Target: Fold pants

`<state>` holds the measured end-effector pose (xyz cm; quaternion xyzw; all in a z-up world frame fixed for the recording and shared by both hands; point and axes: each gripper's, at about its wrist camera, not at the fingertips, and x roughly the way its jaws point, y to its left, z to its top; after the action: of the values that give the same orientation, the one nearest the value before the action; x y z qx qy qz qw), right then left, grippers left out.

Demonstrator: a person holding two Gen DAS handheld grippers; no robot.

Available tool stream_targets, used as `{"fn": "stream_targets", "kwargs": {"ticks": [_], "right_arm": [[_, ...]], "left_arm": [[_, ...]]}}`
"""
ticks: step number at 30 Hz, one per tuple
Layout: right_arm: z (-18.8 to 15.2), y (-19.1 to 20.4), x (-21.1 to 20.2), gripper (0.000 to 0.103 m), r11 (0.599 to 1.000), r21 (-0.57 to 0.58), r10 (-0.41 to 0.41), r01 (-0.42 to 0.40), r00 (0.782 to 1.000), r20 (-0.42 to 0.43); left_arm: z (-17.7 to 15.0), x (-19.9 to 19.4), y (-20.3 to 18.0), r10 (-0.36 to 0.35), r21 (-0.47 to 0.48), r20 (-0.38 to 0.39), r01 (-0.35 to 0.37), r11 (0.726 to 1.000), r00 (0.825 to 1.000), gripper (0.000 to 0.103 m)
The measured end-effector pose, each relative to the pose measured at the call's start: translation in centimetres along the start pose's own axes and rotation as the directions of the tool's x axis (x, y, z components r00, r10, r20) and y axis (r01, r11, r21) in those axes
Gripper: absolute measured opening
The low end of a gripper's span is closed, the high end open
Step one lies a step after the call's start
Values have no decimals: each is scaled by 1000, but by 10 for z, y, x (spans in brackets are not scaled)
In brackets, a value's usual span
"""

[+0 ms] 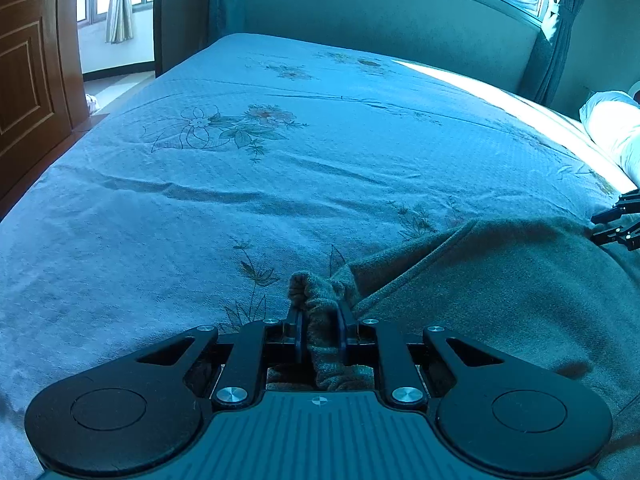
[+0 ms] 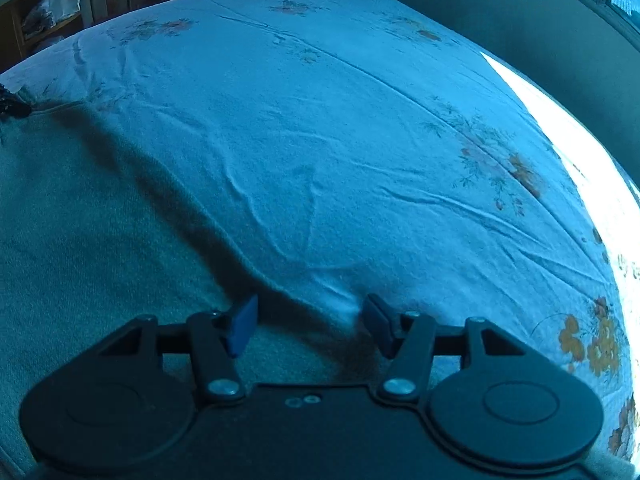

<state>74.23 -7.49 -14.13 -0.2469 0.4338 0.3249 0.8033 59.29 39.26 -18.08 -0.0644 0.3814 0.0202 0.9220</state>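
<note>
Grey-green knit pants lie on the bed at the lower right of the left wrist view. My left gripper is shut on a bunched, elastic-looking end of the pants, which sticks up between the fingers. In the right wrist view the pants fill the lower left. My right gripper is open, its jaws straddling the pants' far edge; I cannot tell whether it touches the fabric. The right gripper also shows at the right edge of the left wrist view.
The bed has a light blue sheet with flower prints and shallow wrinkles. A padded headboard stands at the far end. A wooden wardrobe is at the left. A white pillow lies at the right edge.
</note>
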Motion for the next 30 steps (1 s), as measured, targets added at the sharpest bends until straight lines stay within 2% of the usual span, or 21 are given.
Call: {"fn": "stream_targets", "kwargs": {"ticks": [1,4,8,10,13,15,18,22,24,26,28,29,30], "right_arm": [[1,3,-2,9,1000,1,1,-1,1000,-6],[-2,13,-9,0,999,-25,-44,44,999,2],[-8,12,-38,0,998,11,-64,63,996,69],[-11,14,-59,0,998,17,-64,63,994,93],[-21,27,-103,0,997,5,-77,77,988,132],[-32,40,-133,0,996,-9,-84,87,985,154],[-56,65,-172,0,996,-19,-83,88,980,181],[-106,115,-210,0,994,-55,-82,94,979,188],[-132,137,-215,0,994,-57,-83,96,979,187],[-163,165,-211,0,987,-90,-110,130,975,195],[-189,184,-205,0,983,-78,-145,164,968,205],[-202,190,-203,5,985,-37,-157,168,967,202],[-212,191,-205,6,988,23,-151,150,965,213]], "left_arm": [[0,0,0,2,-1,3,-2,1000,1000,16],[-4,2,-3,20,15,30,-21,1000,999,17],[-8,-1,-7,33,56,64,-36,998,997,17],[-6,-16,-8,4,82,118,-14,997,993,14],[-2,-57,-4,-73,101,233,50,994,970,13],[-2,-82,-1,-115,122,281,84,989,953,13],[-14,-121,0,-187,167,325,138,976,927,13],[-47,-164,-5,-206,241,340,126,962,918,12],[-66,-181,-4,-218,243,342,138,960,914,12],[-86,-192,-5,-209,246,334,130,961,919,13],[-108,-197,-5,-200,210,294,141,968,935,17],[-120,-199,-7,-180,200,261,130,971,948,29],[-131,-201,-9,-150,199,233,104,975,961,54]]}}
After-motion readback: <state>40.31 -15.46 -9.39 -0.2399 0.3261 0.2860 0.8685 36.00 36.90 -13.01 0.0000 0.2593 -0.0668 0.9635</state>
